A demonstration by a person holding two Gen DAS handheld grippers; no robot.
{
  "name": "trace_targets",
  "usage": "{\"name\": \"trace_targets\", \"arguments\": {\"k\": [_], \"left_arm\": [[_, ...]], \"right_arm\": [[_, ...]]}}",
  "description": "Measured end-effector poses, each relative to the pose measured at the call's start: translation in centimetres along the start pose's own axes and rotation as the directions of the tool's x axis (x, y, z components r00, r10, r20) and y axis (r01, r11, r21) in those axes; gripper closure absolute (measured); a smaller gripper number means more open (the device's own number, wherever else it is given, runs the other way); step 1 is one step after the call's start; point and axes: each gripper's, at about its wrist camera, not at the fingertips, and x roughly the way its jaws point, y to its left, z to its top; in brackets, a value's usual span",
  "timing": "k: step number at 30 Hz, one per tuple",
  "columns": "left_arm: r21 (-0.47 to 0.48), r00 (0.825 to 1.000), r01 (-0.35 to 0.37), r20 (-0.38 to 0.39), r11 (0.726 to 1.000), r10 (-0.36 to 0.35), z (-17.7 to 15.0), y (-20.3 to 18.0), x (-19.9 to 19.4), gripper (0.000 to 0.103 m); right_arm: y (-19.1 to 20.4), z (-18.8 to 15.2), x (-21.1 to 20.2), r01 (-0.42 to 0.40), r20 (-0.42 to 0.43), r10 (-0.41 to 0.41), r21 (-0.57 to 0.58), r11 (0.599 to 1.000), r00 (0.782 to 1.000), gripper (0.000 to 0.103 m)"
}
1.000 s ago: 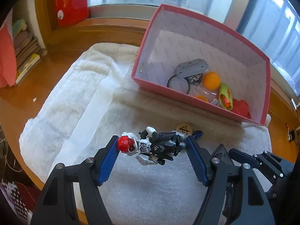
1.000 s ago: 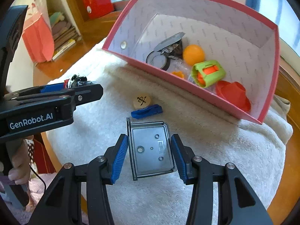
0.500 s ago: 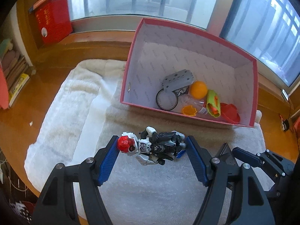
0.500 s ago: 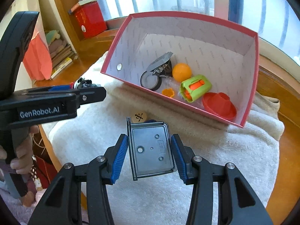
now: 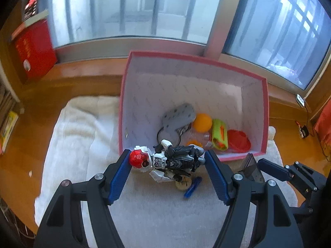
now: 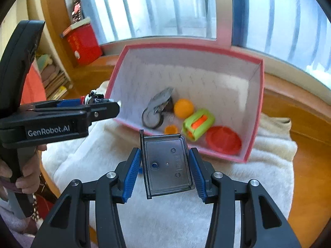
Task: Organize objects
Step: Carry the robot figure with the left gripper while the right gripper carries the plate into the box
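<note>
Holding two things at once, I have the left gripper (image 5: pixel 167 166) clamped end to end on a toy robot figure (image 5: pixel 167 161), one blue finger on its red head and the other at its feet, so the fingers stand wide with the figure bridging them. It hangs clear of the white towel (image 5: pixel 82 136), just in front of the near wall of the pink box (image 5: pixel 265 111). I judge the figure light but awkward: hard plastic with jointed limbs that could fold or pop under squeeze, and the rounded head gives a small, slick contact. A grip across the torso would be steadier, though this one looks seated.

The right gripper (image 6: pixel 165 166) holds a flat dark plastic plate (image 6: pixel 166 165) by its two long edges, fingers at a middling width, pressed on it. The plate sits above the towel near the box's front wall. It looks stiff, thin and smooth, so I expect it to slide or pivot if the grip loosens; the raised rim gives the pads something to bite.

Inside the box, toward its near right corner, lie an orange ball (image 6: pixel 183 107), a green and orange toy (image 6: pixel 197 124), a red lid (image 6: pixel 223 139) and a grey piece with a ring (image 6: pixel 157 108). On the towel remain a round wooden token (image 5: pixel 183 183) and a small blue piece (image 5: pixel 193 187), touching each other. Both loads, I think, only need releasing low over the box's bare floor.
</note>
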Motion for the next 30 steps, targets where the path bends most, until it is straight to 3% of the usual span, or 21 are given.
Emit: {"name": "trace_targets", "arguments": {"k": [14, 30], "left_arm": [[0.059, 0.998, 0.061, 0.004, 0.996, -0.061, 4.7, -1.0, 3.9, 0.031], [0.075, 1.000, 0.021, -0.019, 0.997, -0.019, 7.9, -0.9, 9.9, 0.031]], "right_arm": [[-1.7, 3.8, 2.2, 0.107, 0.007, -0.108, 0.064, 0.992, 0.994, 0.054], [-3.7, 6.7, 6.7, 0.179, -0.013, -0.178, 0.040, 0.983, 0.984, 0.054]]}}
